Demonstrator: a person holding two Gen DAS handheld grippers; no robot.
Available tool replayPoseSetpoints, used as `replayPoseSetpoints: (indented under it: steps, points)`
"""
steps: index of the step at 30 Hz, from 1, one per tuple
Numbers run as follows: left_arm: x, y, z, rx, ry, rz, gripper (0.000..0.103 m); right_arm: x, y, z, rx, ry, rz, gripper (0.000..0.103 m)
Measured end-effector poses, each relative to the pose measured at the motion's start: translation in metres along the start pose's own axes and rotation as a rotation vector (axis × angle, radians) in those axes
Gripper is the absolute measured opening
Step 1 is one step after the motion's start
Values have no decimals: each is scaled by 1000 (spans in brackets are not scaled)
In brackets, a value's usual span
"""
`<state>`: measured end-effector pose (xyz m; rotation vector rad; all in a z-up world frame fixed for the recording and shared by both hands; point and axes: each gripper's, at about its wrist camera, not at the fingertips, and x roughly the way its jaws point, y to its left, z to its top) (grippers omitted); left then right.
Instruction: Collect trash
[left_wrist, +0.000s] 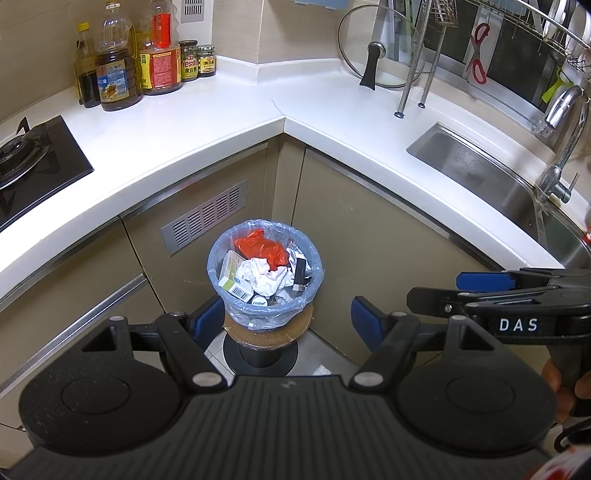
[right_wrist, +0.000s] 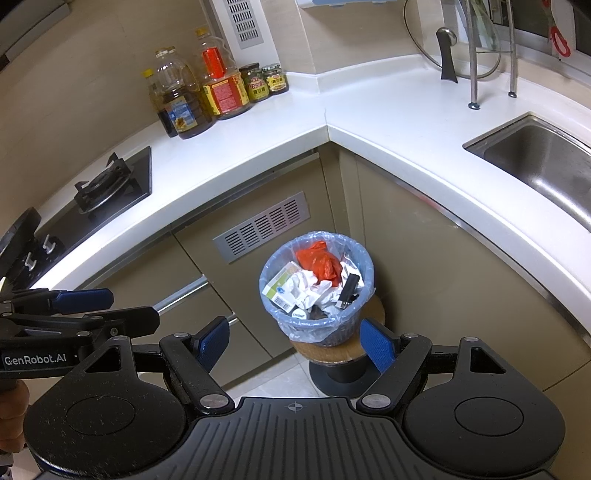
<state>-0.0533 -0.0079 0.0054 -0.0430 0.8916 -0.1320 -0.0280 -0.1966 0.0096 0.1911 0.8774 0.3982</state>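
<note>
A: Kitchen corner, and the bin sits right in the angle of the cupboards, perched on a round stool on the floor, below the white table. It has a clear blue bag folded over its rim and it is full: an orange wrapper, crumpled paper, a small carton.

B: And the tools?

A: Both released. The left tool has its blue pads spread wide with nothing between them, and from its own camera the bin lies dead ahead and below, framed between the two pads. The right tool is just as wide and empty; in its view the bin is ahead, below and a touch to the right of centre.

B: So which hand is nearer?

A: Hard to call. They hang side by side, the right tool showing at the left camera's right edge, the left tool at the right camera's left edge. Both look well apart from the bin, pointing down at it.

B: What does the next move turn on?

A: My guess: getting down to the bag's rim. The bin stands upright, its opening facing up, so each tool would likely come in from its own side and pinch the folded plastic. Not yet begun.
</note>
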Motion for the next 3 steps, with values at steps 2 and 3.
replayPoseSetpoints:
  steps: [2,3]
  points:
    - [2,-2,1,-4,2,6,74,0,1,0,0,1,1,78]
    - [3,-3,2,-6,5,8,74,1,1,0,0,2,3,78]
